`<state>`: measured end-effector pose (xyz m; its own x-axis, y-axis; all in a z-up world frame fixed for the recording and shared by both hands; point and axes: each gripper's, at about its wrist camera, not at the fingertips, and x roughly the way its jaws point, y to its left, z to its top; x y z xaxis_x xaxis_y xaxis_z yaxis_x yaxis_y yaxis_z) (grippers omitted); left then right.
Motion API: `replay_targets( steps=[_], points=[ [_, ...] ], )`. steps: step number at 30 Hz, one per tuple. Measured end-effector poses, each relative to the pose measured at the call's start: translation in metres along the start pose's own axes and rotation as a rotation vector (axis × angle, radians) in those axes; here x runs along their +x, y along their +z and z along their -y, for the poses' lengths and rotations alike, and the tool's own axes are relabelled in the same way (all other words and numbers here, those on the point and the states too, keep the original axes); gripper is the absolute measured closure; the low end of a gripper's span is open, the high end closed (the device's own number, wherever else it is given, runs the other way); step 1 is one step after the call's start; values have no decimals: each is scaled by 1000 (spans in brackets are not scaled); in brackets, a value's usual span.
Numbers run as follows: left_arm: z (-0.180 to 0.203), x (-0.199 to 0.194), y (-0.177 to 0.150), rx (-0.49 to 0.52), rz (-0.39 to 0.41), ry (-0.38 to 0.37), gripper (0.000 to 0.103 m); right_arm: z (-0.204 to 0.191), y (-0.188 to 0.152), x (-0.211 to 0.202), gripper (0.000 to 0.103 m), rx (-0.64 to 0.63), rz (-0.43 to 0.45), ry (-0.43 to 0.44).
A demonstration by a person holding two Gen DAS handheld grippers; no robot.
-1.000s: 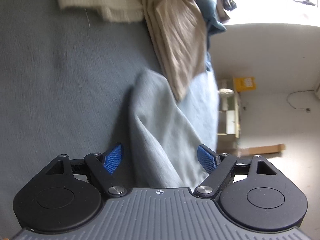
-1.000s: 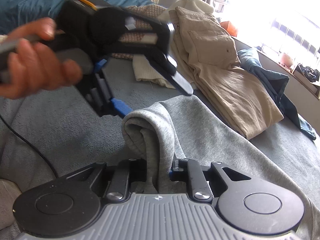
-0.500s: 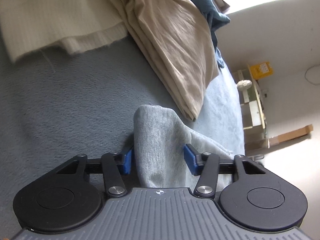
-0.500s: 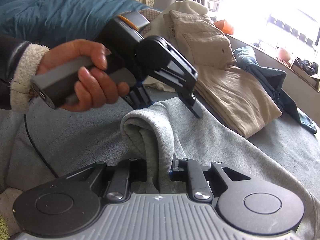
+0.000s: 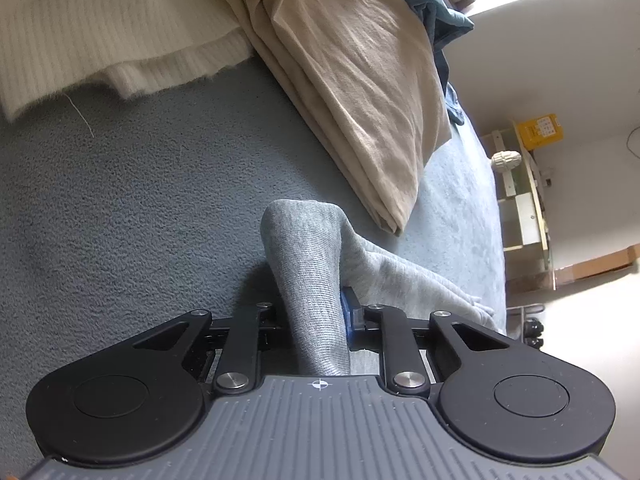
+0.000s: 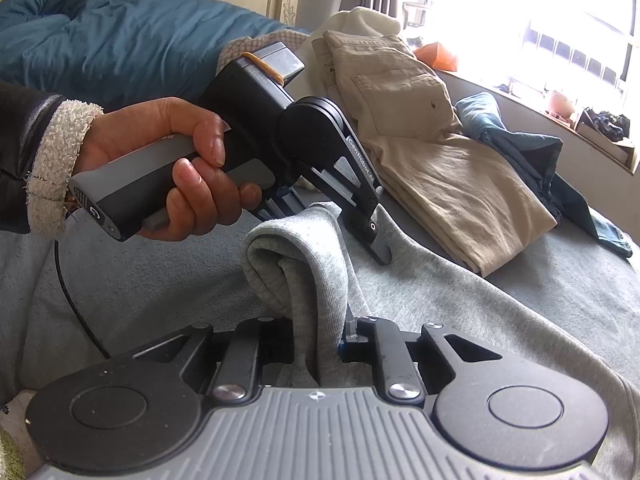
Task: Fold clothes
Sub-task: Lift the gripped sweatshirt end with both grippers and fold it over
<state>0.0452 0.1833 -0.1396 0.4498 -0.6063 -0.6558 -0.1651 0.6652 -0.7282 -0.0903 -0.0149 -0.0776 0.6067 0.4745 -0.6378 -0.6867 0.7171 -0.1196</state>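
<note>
A light grey sweatshirt (image 6: 460, 304) lies on the blue-grey bed cover (image 5: 120, 220). My left gripper (image 5: 314, 312) is shut on a bunched fold of the grey sweatshirt (image 5: 308, 264). It also shows in the right wrist view (image 6: 320, 216), held by a hand, its fingers at the top of the fold. My right gripper (image 6: 316, 344) is shut on the same raised fold, a little nearer the camera. The fold hides the fingertips of both grippers.
Folded beige trousers (image 6: 440, 160) lie beyond the sweatshirt, also seen in the left wrist view (image 5: 360, 80). A cream knit garment (image 5: 100, 32) lies beside them. Dark blue clothing (image 6: 532, 152) and a blue duvet (image 6: 100, 40) sit further back. The bed edge (image 5: 492, 216) is at right.
My left gripper has moved onto the fold and closed from open to shut on it. The right gripper has kept its hold and barely moved.
</note>
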Motion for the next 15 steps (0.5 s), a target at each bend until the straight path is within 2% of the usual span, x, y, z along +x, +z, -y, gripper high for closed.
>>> replay_targets(
  steps=[15],
  points=[
    [0,5,2,-8,-43,17,80,1,1,-1,85,19,-4,-3]
  ],
)
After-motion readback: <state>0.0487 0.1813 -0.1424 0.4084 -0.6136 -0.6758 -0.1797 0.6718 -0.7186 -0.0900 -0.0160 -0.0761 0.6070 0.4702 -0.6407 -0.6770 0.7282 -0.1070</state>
